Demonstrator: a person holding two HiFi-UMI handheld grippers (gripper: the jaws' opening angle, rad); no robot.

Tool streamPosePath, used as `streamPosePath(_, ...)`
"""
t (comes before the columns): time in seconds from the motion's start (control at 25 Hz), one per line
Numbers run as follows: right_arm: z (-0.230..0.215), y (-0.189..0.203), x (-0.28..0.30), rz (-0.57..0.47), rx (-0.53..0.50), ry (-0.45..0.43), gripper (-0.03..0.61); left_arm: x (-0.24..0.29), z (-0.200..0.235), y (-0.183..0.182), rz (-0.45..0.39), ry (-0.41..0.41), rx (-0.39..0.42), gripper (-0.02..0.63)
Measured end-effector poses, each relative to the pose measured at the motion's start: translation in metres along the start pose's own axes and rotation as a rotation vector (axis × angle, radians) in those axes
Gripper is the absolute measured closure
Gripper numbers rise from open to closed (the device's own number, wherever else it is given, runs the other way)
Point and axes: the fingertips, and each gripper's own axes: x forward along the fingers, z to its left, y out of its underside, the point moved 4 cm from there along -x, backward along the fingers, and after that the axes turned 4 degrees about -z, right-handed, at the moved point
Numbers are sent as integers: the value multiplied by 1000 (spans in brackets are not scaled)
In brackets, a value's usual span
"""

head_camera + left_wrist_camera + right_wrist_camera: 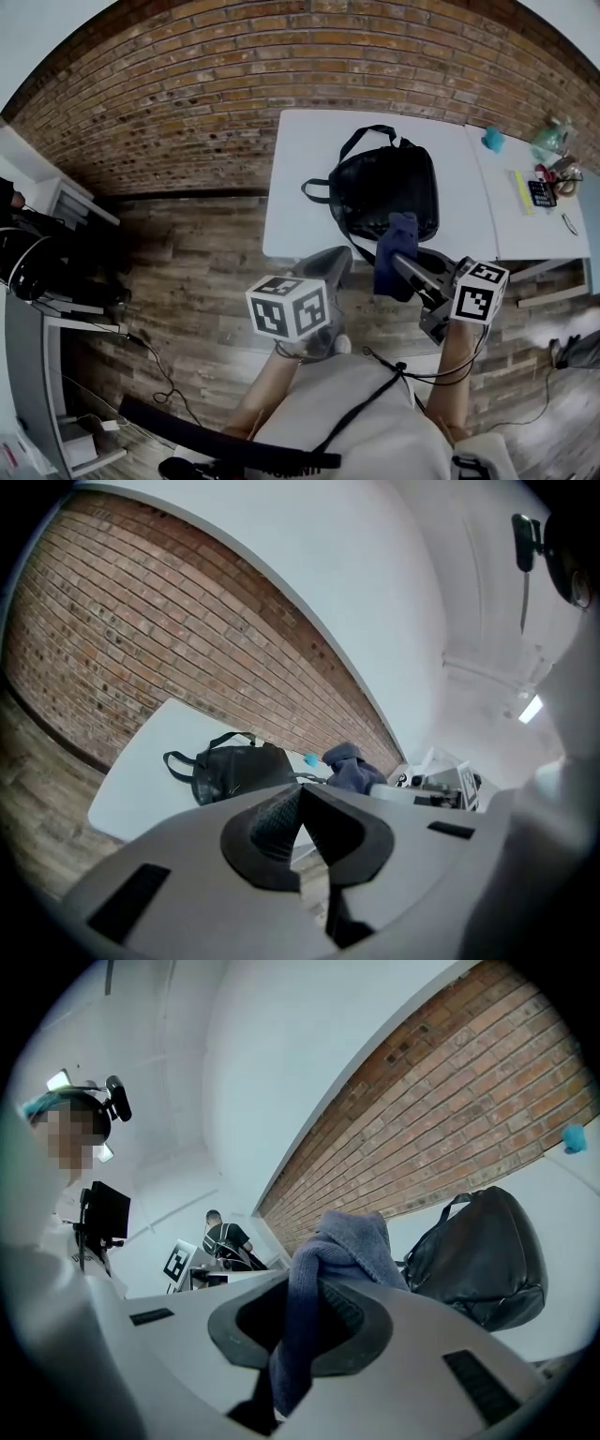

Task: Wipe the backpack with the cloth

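A black backpack (384, 192) lies flat on the white table (300, 178), straps toward the far and left sides. My right gripper (403, 262) hovers at the table's near edge, just in front of the backpack, shut on a blue cloth (396, 251) that bunches above the jaws and hangs below them. The right gripper view has the cloth (342, 1246) pinched in the right gripper (314, 1293), with the backpack (483, 1255) beyond to the right. My left gripper (337, 261) is shut on nothing, off the table's near edge. The left gripper (300, 803) points toward the backpack (234, 771).
A second white table (525, 220) adjoins on the right with a teal object (493, 139), a dark flat item (541, 193) and other small things. A brick wall (234, 84) runs behind. A white shelf (75, 202) and cables (155, 361) are at the left on the wooden floor.
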Motion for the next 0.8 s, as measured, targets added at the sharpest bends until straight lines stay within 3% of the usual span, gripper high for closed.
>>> streamPosePath(0.8, 10, 5, 18, 59, -43, 11, 532, -4, 12, 2, 17, 12, -12, 609)
